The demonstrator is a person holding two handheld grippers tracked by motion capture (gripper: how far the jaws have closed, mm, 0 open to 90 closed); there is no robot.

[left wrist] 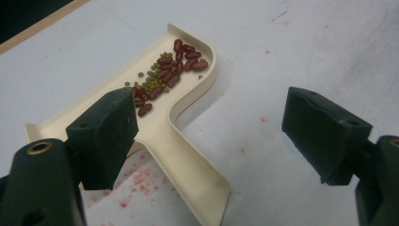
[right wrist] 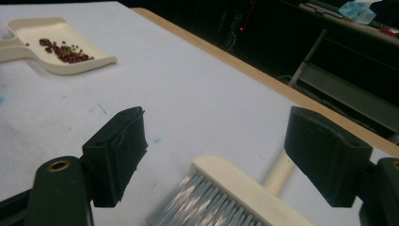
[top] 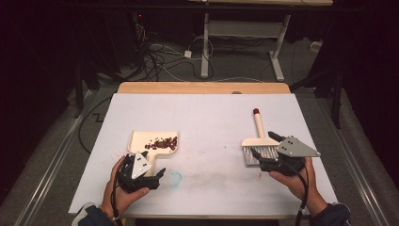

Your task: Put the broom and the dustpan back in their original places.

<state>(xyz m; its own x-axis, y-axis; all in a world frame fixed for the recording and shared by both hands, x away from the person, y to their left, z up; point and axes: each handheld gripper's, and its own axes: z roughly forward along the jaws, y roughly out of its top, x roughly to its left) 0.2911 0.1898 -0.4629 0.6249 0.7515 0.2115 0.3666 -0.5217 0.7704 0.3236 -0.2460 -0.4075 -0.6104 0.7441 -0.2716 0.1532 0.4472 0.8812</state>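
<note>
One dustpan [top: 153, 143] holding beans [left wrist: 167, 73], one brush [top: 258, 141], two grippers spread wide.

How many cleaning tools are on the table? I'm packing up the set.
2: a dustpan holding beans on the left, and a brush on the right.
</note>
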